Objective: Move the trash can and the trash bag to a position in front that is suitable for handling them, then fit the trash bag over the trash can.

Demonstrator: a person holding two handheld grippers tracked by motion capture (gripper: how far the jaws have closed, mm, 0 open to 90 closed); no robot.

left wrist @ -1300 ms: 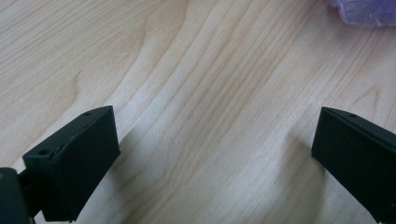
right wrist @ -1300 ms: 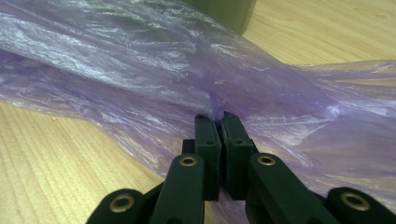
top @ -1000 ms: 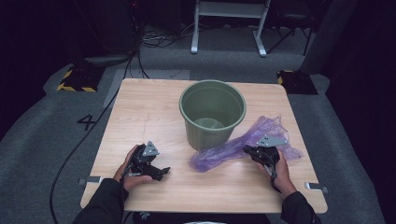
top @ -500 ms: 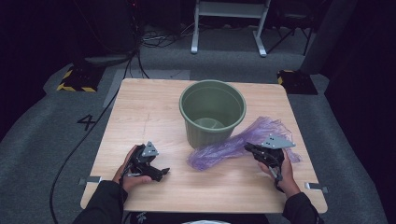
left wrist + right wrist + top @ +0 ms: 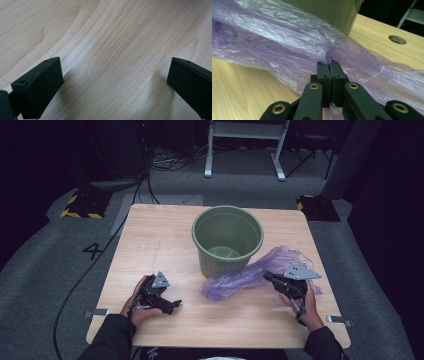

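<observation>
While right claw [image 5: 330,65] pinches it, purple bag [image 5: 245,276] stretches leftward across table.

Tongs [image 5: 330,65] pinching purple plastic bag [image 5: 287,42], green bin [image 5: 329,12] behind

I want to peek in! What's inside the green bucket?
The green bucket looks empty: its bare green bottom shows through the open top. The near inside wall is hidden by its own rim. The purple plastic bag lies outside, beside it on the table.
</observation>
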